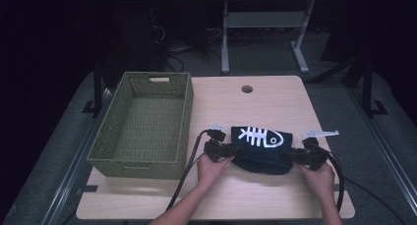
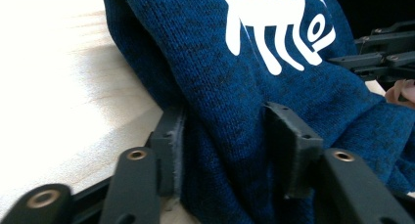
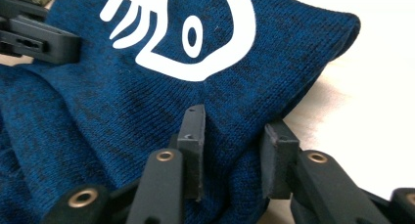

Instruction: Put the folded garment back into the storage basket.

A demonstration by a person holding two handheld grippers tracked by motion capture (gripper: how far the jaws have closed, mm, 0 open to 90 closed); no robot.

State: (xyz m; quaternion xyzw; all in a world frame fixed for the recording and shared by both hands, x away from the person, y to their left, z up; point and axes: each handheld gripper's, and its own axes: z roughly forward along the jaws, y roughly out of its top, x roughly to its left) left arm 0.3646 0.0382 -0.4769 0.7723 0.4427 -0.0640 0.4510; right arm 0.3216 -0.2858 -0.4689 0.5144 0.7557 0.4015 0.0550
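A: Left gripper view first, nearest thing: the left tongs (image 2: pixel 222 150) are pinching a thick fold of the blue sweater (image 2: pixel 254 82), fabric bunching between the two pads. The grip looks shallow on the near pad side, so the knit could be slipping out once the hand starts lifting.

B: Right gripper view is telling the same story. The right tongs (image 3: pixel 235 150) are pressing together on a ridge of sweater (image 3: pixel 147 106) just below the white fish print (image 3: pixel 195 43). Only the top layer may be caught there; I can't tell how many layers are inside the pinch. If it is one layer, the bundle is going to unfold and sag in the middle.

A: From the high view, the sweater (image 1: pixel 260 154) is lying folded on the table (image 1: pixel 236 200), between the left tongs (image 1: pixel 227 150) and the right tongs (image 1: pixel 295 155), and just to the right of the green woven basket (image 1: pixel 147 124).

B: So the further risk is the basket wall. If the hands are carrying the load over too low, a drooping fold is likely catching on the rim and dragging the basket, or hanging over the edge.

A: And uneven lifting could be pulling the fabric from one pinch.
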